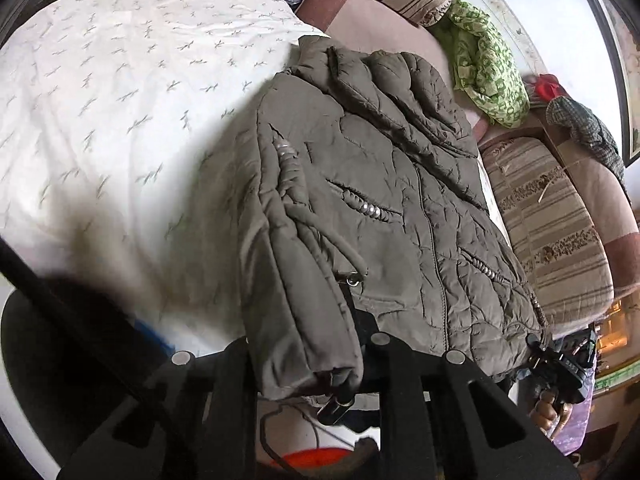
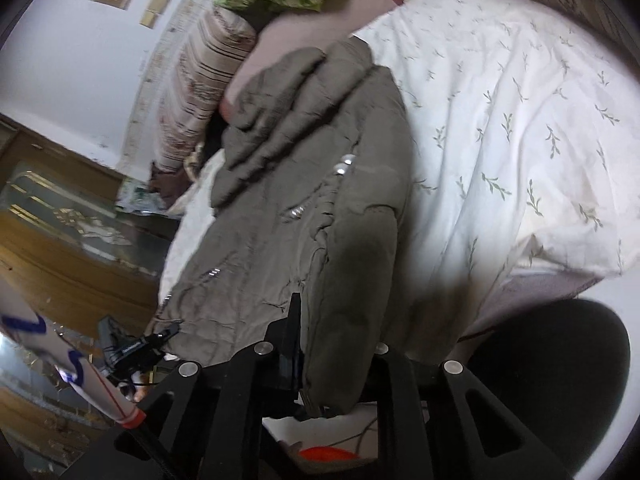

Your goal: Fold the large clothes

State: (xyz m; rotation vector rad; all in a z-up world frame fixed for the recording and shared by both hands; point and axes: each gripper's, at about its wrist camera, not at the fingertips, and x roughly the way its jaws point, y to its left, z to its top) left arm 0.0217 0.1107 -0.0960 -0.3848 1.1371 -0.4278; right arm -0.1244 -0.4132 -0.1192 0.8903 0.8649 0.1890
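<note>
From the left wrist view, we see the olive quilted jacket [image 1: 372, 208] lying on the bed, over the white leaf-print sheet [image 1: 120, 100], its hem at the near edge of the bed and its collar toward the far side where the striped pillows [image 1: 552, 232] and a green patterned cloth [image 1: 488, 76] lie. Our left gripper [image 1: 340, 360] has its fingers clenched on the cuff end of a sleeve that is folded over the front of the jacket; a cord toggle dangles just below the cuff. The jacket's long axis runs away from us, hem near and collar far, with the zip line running along it. At the right of this view the other gripper sits at the jacket's hem corner. From the right wrist view, our right gripper [image 2: 336, 364] looks up the same garment from the other side, and a thick fold of jacket fabric passes between its fingers, so we judge it is grasping the jacket too. The left gripper shows small at the lower left, at the hem. We judge the step in hand to be bringing the sleeve and side panels inward. The next move calls for laying these folds flat along the body, then carrying the hem toward the collar to halve the length.
</note>
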